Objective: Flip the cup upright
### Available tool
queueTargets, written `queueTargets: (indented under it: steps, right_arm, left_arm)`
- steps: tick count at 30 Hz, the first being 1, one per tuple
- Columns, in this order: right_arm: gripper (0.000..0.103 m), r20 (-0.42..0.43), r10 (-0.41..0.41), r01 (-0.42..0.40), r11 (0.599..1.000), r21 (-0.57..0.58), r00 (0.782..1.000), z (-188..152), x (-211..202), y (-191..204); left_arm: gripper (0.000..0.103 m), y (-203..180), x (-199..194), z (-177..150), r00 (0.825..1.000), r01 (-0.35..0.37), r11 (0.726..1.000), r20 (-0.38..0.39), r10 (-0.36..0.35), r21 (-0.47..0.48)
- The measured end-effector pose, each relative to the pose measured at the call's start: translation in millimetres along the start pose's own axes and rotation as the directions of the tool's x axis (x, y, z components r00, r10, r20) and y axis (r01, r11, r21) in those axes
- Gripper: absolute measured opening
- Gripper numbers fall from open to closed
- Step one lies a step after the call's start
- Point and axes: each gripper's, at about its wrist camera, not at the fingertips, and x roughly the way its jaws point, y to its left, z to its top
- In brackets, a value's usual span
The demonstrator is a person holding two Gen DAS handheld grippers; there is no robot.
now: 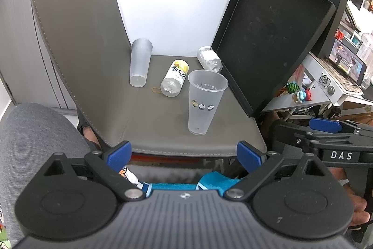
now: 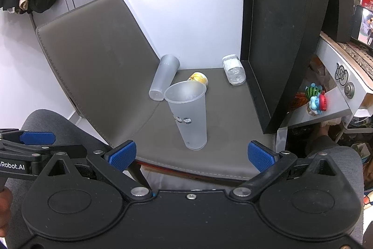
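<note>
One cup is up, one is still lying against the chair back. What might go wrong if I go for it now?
The upright cup stands between both open grippers and the lying cup; a straight reach could topple it. The yellow-capped bottle lies loose beside the lying cup and may roll if nudged. That cup rests against the backrest, so a finger may hit it.

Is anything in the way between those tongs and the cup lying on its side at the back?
Partly. The upright cup stands near the seat's front, between the right tongs and the lying cup. From the left tongs, the path to it looks open; the yellow bottle lies just beside it.
</note>
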Motion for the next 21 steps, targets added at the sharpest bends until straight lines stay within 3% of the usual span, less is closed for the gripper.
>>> queueTargets:
  steps: [21]
  right_arm:
    - [0.103,-0.023,-0.018,0.018,1.000,-0.003,1.000,0.0,7.6,2.1]
  left_arm:
    - [0.096,7.8,3.5,-1.8,1.000,0.002,1.000,0.022,-0.002,0.007]
